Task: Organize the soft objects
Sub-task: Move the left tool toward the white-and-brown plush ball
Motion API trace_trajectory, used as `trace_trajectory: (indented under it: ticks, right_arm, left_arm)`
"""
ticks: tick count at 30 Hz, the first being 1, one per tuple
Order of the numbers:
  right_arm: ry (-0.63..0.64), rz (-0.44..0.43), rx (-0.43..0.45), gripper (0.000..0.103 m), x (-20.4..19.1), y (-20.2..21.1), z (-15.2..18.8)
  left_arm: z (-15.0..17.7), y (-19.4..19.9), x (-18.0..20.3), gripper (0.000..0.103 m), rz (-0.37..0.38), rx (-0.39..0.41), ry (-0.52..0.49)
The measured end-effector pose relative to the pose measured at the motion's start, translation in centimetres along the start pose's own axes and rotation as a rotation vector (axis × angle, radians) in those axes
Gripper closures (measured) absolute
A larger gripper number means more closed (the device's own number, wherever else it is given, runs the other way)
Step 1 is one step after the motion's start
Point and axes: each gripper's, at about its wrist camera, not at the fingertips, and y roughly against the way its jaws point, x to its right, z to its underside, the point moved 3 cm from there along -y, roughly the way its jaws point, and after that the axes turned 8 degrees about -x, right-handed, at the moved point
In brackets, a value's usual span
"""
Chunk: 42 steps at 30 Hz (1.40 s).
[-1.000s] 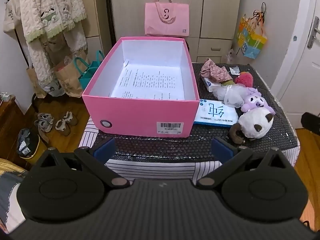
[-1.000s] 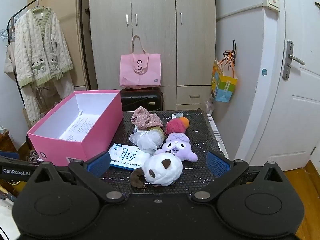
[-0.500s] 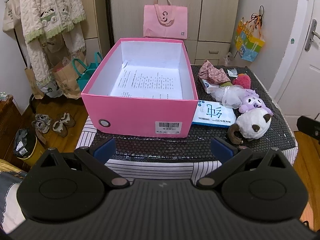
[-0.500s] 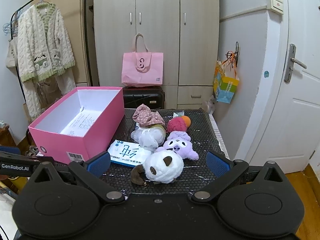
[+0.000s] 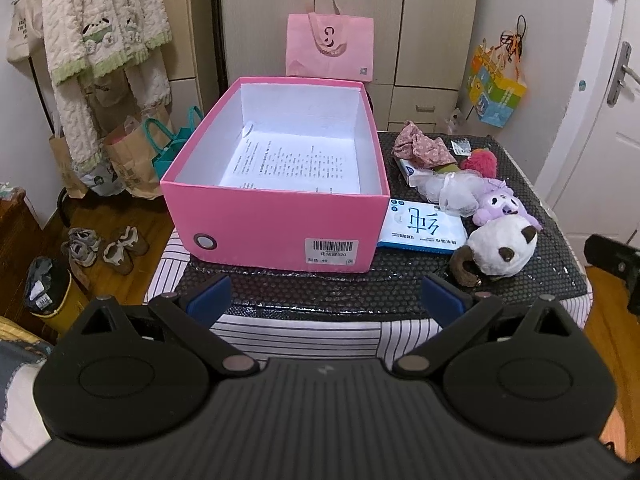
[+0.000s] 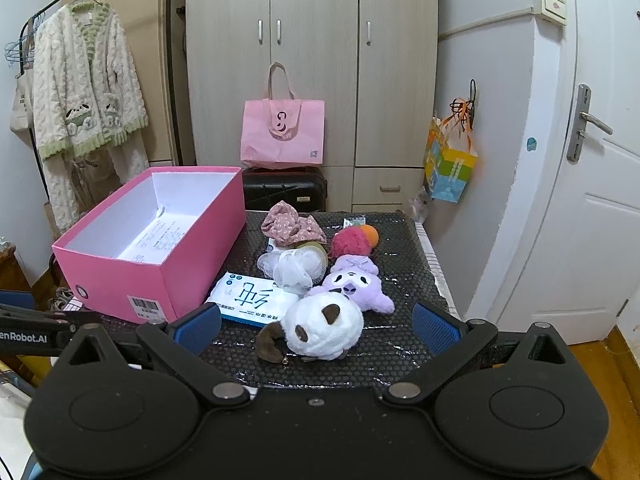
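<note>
The fingers (image 6: 436, 326) of the right gripper (image 6: 316, 328) are spread wide and hold nothing; they are held low at the near edge of the tabletop (image 6: 404, 236), with the white panda plush (image 6: 326, 328) lying between and just beyond them. The fingers (image 5: 210, 298) of the left gripper (image 5: 326, 300) are likewise spread wide and empty, and are pointed at the near wall of the pink box (image 5: 276, 232).

The box stands open on the left side of the tabletop, and only a printed sheet (image 5: 292, 166) is seen inside it. To its right, 6 soft things are heaped close together: the white panda plush nearest, a purple plush (image 6: 356, 286) touching it from behind, a white mesh bundle (image 6: 294, 270), a red pompom (image 6: 352, 244), a floral cloth (image 6: 290, 228) at the far end, and a flat wipes pack (image 6: 252, 298) just beside the box.

The panda plush is judged to be light, squashy and not fragile, with a fuzzy surface that should not slip. A hold across the round middle of its body is judged best, since the stuffing would give and fill the grip. Its brown tail (image 6: 270, 342) is judged too thin and floppy for a steady hold. A risk is foreseen that the purple plush, being in contact, could be dragged along.
</note>
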Motion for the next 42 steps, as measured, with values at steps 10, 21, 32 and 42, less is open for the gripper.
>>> trace_trajectory:
  ticks: [10,21,32,42]
  right_arm:
    - [0.002,0.001,-0.006,0.000,0.3,0.1,0.5]
    - [0.003,-0.001,0.051,0.000,0.6,0.9,1.3]
    - [0.076,0.029,0.133,0.000,0.0,2.0,2.5]
    - [0.086,0.068,0.164,0.000,0.1,2.5,3.8]
  left_arm:
    - [0.7,1.5,0.1,0.000,-0.052,0.064,0.003]
    - [1.5,1.1,0.7,0.000,-0.066,0.107,-0.026]
    - [2.9,1.2,1.6,0.000,-0.083,0.220,-0.077]
    - [4.2,1.6,1.9,0.000,-0.048,0.253,-0.088]
